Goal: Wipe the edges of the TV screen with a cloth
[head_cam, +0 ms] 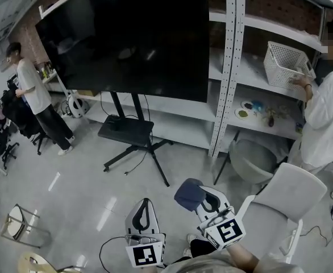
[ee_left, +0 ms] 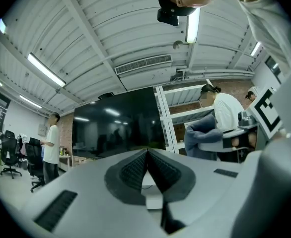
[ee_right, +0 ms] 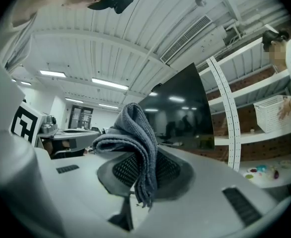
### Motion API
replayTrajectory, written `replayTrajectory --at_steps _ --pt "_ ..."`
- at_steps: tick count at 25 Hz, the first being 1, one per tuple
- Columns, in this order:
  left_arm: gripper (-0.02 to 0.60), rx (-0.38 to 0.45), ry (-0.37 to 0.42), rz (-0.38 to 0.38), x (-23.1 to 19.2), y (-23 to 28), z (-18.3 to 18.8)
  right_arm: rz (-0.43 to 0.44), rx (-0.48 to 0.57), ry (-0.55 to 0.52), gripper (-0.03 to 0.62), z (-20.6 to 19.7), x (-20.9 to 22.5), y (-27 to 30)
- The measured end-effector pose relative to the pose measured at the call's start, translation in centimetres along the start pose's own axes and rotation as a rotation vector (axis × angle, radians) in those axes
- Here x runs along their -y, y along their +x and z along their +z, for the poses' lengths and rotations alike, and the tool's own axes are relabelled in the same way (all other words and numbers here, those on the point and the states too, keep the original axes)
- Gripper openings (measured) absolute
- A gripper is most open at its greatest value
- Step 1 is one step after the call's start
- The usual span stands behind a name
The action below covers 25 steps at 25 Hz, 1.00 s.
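A large black TV screen (head_cam: 129, 36) stands on a black wheeled stand (head_cam: 127, 132) across the room; it also shows in the left gripper view as the TV screen (ee_left: 118, 128) and in the right gripper view as the TV screen (ee_right: 182, 113). My right gripper (head_cam: 196, 197) is shut on a folded dark grey cloth (head_cam: 189, 194), which drapes over the jaws as the cloth (ee_right: 133, 143). My left gripper (head_cam: 144, 208) is shut with nothing in it, its jaws pressed together (ee_left: 147, 157). Both grippers are low and well short of the TV.
A white metal shelf unit (head_cam: 230, 67) stands right of the TV, with a white basket (head_cam: 286, 64). A person in white (head_cam: 325, 112) stands at the shelves; another person (head_cam: 36, 95) stands at far left. A grey chair (head_cam: 280, 201) is at my right, office chairs (head_cam: 1, 135) at left.
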<state>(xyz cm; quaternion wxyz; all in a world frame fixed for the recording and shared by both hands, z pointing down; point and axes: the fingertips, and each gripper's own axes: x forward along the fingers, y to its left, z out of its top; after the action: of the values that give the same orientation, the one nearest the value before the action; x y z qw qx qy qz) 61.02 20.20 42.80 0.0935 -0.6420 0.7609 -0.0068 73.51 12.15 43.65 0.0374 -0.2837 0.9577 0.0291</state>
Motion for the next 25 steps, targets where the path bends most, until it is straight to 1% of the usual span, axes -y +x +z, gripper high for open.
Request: replayTrajectory --at_steps 2,4,7,9,12,15,18,20,23,25 --pt "0.015 0.006 -0.001 -0.005 -0.3 1.0 -0.1 -0.002 -0.009 -0.015 0.049 -0.2 0.6 0.8" --pt "0.015 0.004 0.010 -0.010 -0.4 2.2 -0.6 -0.019 -0.013 -0.054 0.049 -0.7 1.5 1.8" --pt "0.015 -0.035 -0.005 -0.013 -0.8 3.8 -2.8 -0.057 -0.012 -0.099 0.049 -1.7 3.2 3.3" --pt "0.015 -0.052 -0.014 -0.001 -1.5 5.2 -4.3 -0.065 -0.003 -0.077 0.049 -2.1 4.3 4.8" --pt "0.015 -0.046 -0.028 0.021 -2.9 8.2 -5.1 -0.039 0.004 -0.012 0.049 -2.5 5.9 7.7" --pt "0.015 -0.039 -0.040 0.026 -3.9 12.0 -5.8 -0.026 0.004 0.021 0.049 -3.2 8.2 10.9" --pt "0.015 -0.023 -0.027 0.035 -5.4 16.7 -6.0 -0.032 0.003 0.010 0.049 -3.5 10.8 14.9" --pt "0.015 -0.005 -0.027 0.041 -6.4 20.5 -5.7 -0.033 0.017 0.000 0.049 -3.0 12.9 18.1" --pt "0.014 0.051 -0.010 0.036 -7.8 26.7 -4.1 -0.035 0.068 -0.011 0.049 -1.2 16.1 23.1" --pt "0.015 0.097 -0.014 0.047 -8.8 30.1 -2.9 -0.025 0.100 -0.023 0.049 0.0 17.8 26.1"
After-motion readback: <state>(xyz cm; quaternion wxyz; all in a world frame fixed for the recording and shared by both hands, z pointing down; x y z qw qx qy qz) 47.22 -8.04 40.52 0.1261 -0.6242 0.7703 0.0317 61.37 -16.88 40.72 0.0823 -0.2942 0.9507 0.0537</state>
